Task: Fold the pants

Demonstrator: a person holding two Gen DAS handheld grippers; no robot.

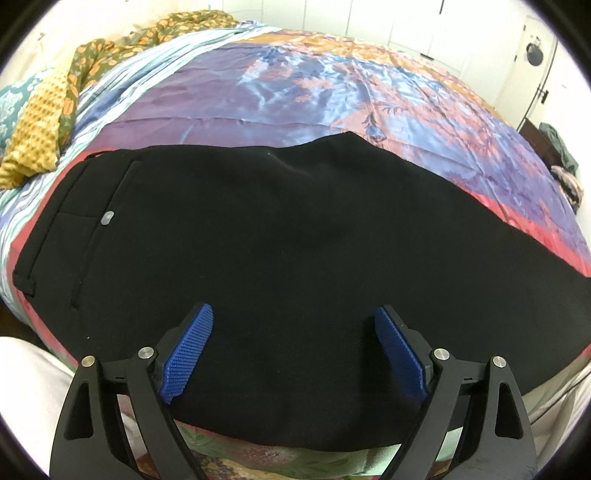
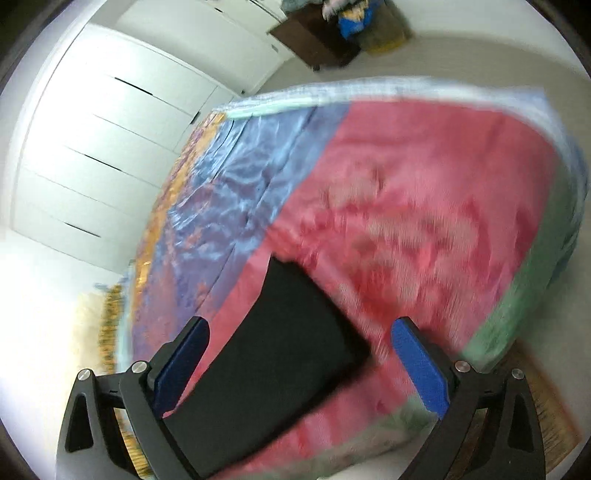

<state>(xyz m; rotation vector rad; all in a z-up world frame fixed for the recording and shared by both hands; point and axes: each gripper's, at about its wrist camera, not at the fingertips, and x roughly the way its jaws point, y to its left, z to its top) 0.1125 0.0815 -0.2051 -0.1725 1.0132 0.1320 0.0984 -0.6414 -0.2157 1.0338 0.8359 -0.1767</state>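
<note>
Black pants (image 1: 280, 258) lie flat across the near side of the bed, waistband and a grey button (image 1: 107, 218) at the left, legs running off to the right. My left gripper (image 1: 293, 314) is open and empty, hovering over the near edge of the seat part. In the blurred right wrist view the leg end of the pants (image 2: 280, 354) lies on the red part of the bedspread. My right gripper (image 2: 301, 326) is open and empty just above that leg end, which sits between its blue fingers (image 2: 421, 373).
A shiny blue, purple and red bedspread (image 1: 332, 88) covers the bed. Yellow and green patterned cloths (image 1: 55, 99) are piled at the far left. White wardrobe doors (image 2: 110, 147) stand beyond the bed. A dark stand with clothes (image 2: 325, 33) is on the floor.
</note>
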